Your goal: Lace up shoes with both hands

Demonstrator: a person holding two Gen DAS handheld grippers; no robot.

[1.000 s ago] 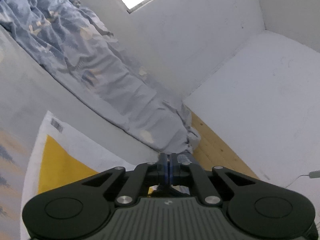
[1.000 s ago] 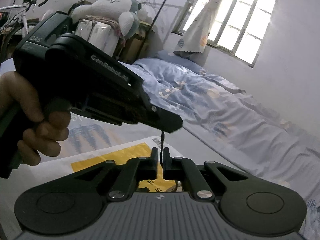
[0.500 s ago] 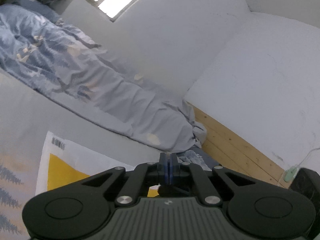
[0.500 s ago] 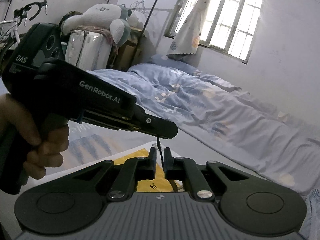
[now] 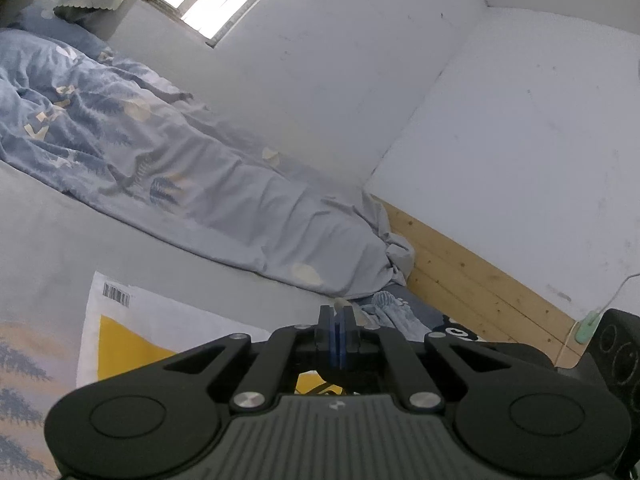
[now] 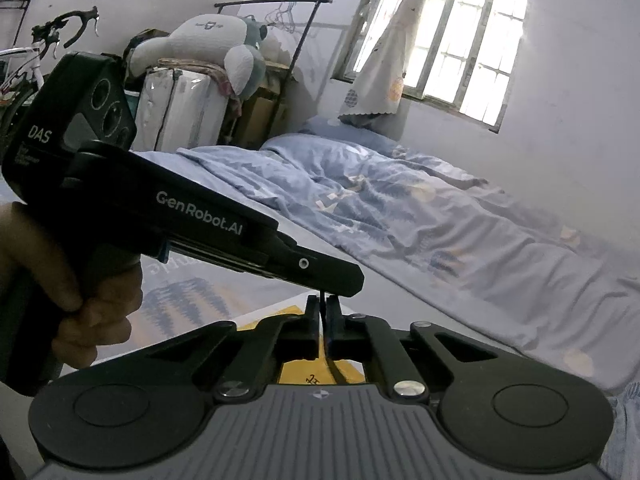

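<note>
- Pinching a thin black shoelace (image 6: 322, 320), the right tool (image 6: 322, 308) has its jaws pressed together on the cord, which runs up between the two pads and down behind them over a yellow printed patch.
- Just above it in the right wrist view, the left tool (image 6: 340, 280) points in from the left, its black tip meeting the top end of the same lace; a person's hand (image 6: 80, 292) wraps the handle.
- In the left wrist view the left tool (image 5: 337, 334) shows its blue-lined pads closed flat against each other; a dark cord curves below them, but whether it is caught between the pads cannot be told from there.
- No shoe shows in either view; only the lace is visible, held up over the bed.
- A white and yellow mailing bag (image 5: 120, 320) with a barcode lies on the grey sheet beneath both tools.
- A rumpled blue duvet (image 6: 400, 208) lies along the far side of the bed, under a bright window (image 6: 472, 44) with a knotted curtain.
- At the left in the right wrist view stand a clothes rail (image 6: 276, 2), a big plush toy (image 6: 208, 40) on stacked packages, and a bicycle handlebar (image 6: 64, 28).
- A wooden board (image 5: 480, 280) runs along the foot of the white wall, with a pale green plug (image 5: 586, 326) near it.
</note>
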